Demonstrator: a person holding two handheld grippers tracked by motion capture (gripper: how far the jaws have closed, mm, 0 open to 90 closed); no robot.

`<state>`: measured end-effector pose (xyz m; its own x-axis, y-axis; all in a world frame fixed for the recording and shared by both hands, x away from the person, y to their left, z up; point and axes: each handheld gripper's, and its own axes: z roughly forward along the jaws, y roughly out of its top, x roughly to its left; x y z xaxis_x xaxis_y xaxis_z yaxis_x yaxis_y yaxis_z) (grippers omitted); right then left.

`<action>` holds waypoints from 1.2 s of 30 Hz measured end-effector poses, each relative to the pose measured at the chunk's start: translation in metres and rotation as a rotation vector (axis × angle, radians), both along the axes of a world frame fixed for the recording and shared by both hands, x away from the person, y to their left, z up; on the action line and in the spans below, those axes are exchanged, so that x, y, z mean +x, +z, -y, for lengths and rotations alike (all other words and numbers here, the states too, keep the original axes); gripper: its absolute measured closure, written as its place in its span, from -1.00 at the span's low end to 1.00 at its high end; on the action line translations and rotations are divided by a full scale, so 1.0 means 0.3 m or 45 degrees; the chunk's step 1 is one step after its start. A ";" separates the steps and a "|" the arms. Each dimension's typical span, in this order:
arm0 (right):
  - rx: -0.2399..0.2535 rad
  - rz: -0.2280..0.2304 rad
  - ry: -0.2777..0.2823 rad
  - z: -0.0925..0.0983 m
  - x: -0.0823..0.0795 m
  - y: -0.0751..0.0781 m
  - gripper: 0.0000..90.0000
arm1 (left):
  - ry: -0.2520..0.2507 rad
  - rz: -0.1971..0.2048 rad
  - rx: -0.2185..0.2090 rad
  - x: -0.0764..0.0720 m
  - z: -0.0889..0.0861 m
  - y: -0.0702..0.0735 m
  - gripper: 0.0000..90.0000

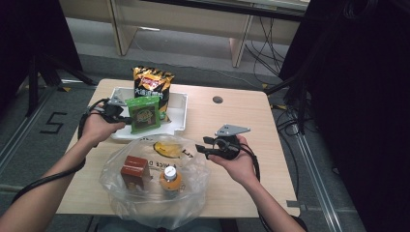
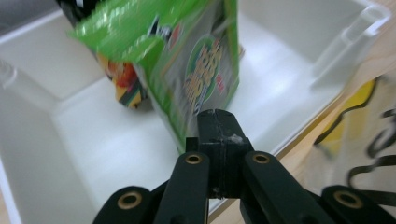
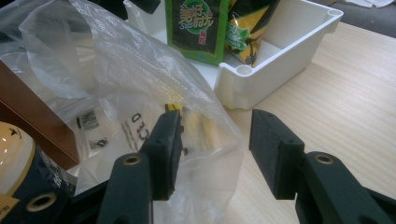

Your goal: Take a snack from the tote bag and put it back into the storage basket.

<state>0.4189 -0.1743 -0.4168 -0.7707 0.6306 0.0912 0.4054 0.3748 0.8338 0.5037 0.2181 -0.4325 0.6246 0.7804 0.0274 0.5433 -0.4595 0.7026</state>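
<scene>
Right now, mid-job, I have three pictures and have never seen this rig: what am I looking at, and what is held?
A person holds a hand tool with two black fingers in each hand. One camera looks down from above; the other two ride on the tools. The left gripper is shut on the green snack packet over the white bin, beside a black chip bag. The right gripper is open at the rim of the clear plastic bag, which holds a brown box and a bottle.
</scene>
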 end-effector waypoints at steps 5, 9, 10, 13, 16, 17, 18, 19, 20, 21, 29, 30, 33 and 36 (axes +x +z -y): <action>0.003 -0.017 -0.003 0.001 -0.001 -0.002 0.21 | 0.013 -0.008 0.008 0.018 0.014 -0.010 0.99; -0.004 -0.004 0.006 0.003 0.000 0.000 0.21 | 0.040 0.000 0.024 0.033 0.024 -0.007 0.99; 0.004 0.007 -0.003 0.002 0.000 -0.001 0.21 | 0.045 0.004 0.027 0.037 0.025 -0.006 0.99; -0.013 0.008 0.009 0.008 0.002 0.003 0.21 | 0.057 0.007 0.028 0.050 0.027 -0.003 0.99; 0.000 0.004 0.002 0.006 0.003 -0.002 0.21 | 0.070 0.002 0.029 0.063 0.029 -0.002 0.99; 0.001 -0.004 -0.002 0.004 0.001 -0.002 0.21 | 0.070 0.005 0.040 0.068 0.027 -0.002 0.99; 0.001 -0.002 0.000 0.003 0.000 -0.003 0.21 | 0.082 0.014 0.028 0.070 0.030 -0.004 0.99; 0.001 -0.002 0.000 0.003 0.000 -0.003 0.21 | 0.082 0.014 0.028 0.070 0.030 -0.004 0.99; 0.001 0.001 -0.001 0.003 0.001 -0.003 0.21 | 0.087 0.005 0.040 0.076 0.029 0.000 0.99; 0.003 -0.002 -0.001 0.003 0.001 -0.003 0.21 | 0.087 0.005 0.040 0.076 0.029 0.000 0.99; -0.004 0.005 0.000 0.003 0.003 -0.004 0.21 | 0.100 0.035 0.064 0.100 0.041 0.019 0.99; -0.003 0.007 0.000 0.003 0.003 -0.004 0.21 | 0.108 0.044 0.073 0.109 0.042 0.023 0.99; -0.004 0.005 0.001 0.004 0.003 -0.004 0.21 | 0.121 0.046 0.076 0.121 0.046 0.031 0.99; -0.003 0.005 0.001 0.006 0.005 -0.005 0.21 | 0.129 0.053 0.081 0.132 0.050 0.034 0.99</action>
